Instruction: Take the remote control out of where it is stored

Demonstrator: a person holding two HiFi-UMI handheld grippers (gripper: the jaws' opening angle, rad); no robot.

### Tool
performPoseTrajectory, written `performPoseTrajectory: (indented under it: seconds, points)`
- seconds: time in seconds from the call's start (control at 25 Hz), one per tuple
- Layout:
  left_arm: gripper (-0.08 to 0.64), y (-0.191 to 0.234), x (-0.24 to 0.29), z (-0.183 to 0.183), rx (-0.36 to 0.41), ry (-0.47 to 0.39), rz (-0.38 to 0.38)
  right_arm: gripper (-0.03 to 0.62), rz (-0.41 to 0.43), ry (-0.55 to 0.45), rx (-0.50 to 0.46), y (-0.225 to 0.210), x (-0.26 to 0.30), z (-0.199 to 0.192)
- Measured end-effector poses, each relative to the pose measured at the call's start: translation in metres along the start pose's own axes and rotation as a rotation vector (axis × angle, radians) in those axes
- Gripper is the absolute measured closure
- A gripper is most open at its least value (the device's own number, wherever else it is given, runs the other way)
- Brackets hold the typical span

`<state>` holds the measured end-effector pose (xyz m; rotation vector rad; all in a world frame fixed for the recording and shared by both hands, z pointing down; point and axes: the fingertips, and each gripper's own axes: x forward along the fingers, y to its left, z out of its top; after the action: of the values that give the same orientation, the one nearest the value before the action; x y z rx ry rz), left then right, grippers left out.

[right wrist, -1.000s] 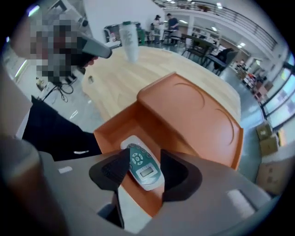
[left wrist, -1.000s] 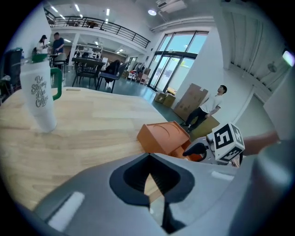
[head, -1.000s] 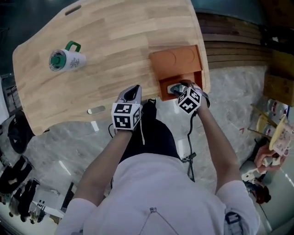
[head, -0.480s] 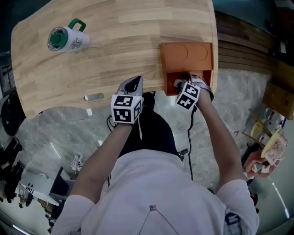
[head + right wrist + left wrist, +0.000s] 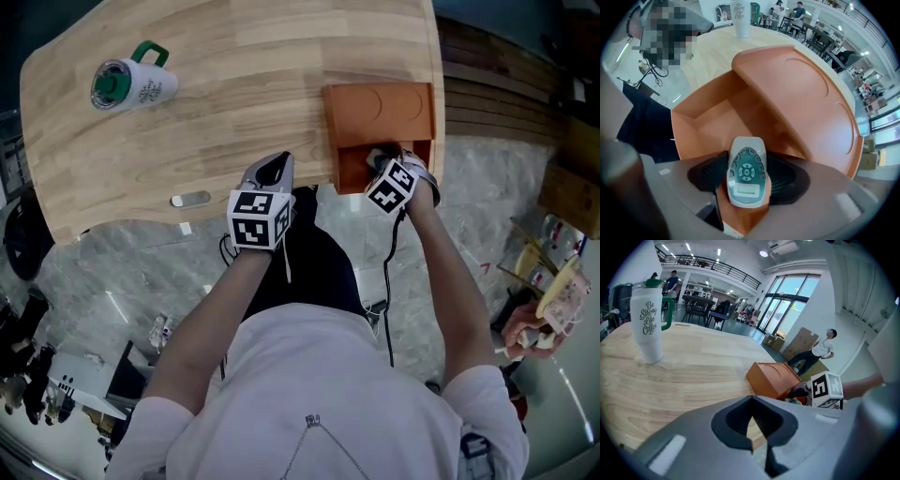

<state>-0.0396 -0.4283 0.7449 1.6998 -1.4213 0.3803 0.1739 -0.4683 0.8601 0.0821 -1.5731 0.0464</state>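
My left tool [image 5: 275,169] hung shut and empty at the counter's [image 5: 234,84] near edge, while my right tool [image 5: 380,161] was clamped on the remote control [image 5: 746,173] inside the orange box's [image 5: 380,112] open drawer [image 5: 710,123], gripped but not yet lifted out.

The right gripper [image 5: 382,167] is reaching into the open orange box [image 5: 380,112] on the table [image 5: 244,94], at the remote control [image 5: 374,156]. The left gripper [image 5: 272,173] is hovering over the table's near edge.
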Motion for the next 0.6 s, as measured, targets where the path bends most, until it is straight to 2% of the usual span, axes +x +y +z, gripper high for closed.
performPoseTrajectory:
  seconds: [0.2, 0.6]
  points:
    - [0.558, 0.002, 0.002, -0.002, 0.001, 0.009, 0.006, 0.298, 0.027, -0.012, 0.022, 0.000, 0.000, 0.003]
    - [0.558, 0.003, -0.008, 0.005, 0.022, 0.005, 0.021, 0.304, 0.025, -0.078, 0.137, -0.006, -0.024, 0.002]
